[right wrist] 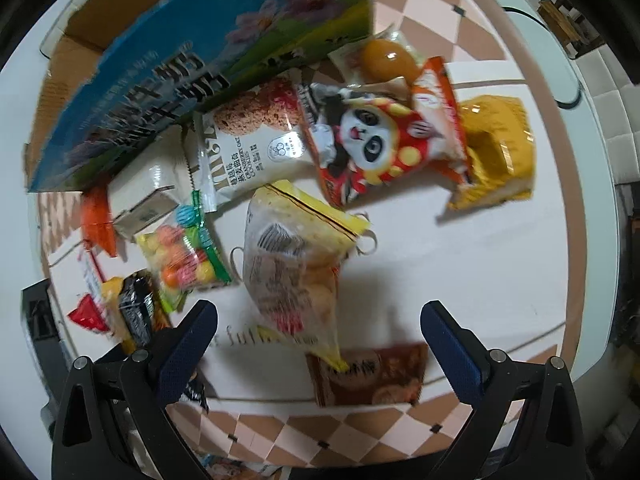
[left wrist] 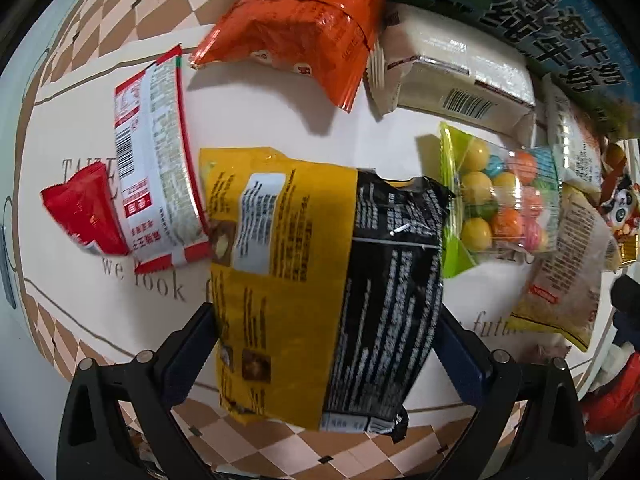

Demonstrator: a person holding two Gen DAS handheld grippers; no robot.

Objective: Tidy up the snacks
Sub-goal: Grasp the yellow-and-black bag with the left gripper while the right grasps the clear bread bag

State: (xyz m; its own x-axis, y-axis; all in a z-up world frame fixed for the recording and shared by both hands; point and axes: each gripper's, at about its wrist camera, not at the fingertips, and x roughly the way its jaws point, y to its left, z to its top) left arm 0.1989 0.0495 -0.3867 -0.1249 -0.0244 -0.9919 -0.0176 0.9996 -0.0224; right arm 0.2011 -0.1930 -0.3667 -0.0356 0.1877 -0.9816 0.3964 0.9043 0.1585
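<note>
Step in hand looks like pick-and-carry: left gripper (left wrist: 328,344) has the yellow-and-black snack bag (left wrist: 320,280) between its jaws, which sit tight against both sides of it, so I read it as clamped and lifted a bit off the bench (left wrist: 280,120). Rest of the snacks lie spread on the bench: red-and-white packet (left wrist: 156,160) and small red packet (left wrist: 82,210) to the left, orange bag (left wrist: 296,24) up top, white boxy pack (left wrist: 452,72) beside it, candy-ball bag (left wrist: 500,200) to the right. Blue milk carton box (right wrist: 200,64) stands at the far edge, open top partly visible in the right view; probably the drop target, can't confirm. Right gripper (right wrist: 320,340) hovers with jaws wide apart, nothing in them, over the clear cracker bag (right wrist: 292,264); a brown packet (right wrist: 372,376) lies just ahead of the jaws, with the cookie pack (right wrist: 252,140), panda bag (right wrist: 376,140) and yellow pouch (right wrist: 500,148) further out. Right view is motion-blurred, so contact is hard to judge. Next call: carry the held bag to the box or a sorted group without dragging it across neighbours; the film is slippery and floppy, so grip could slide. Right side needs to drop and centre on one bag before closing, since the cracker bag overlaps the brown packet
</note>
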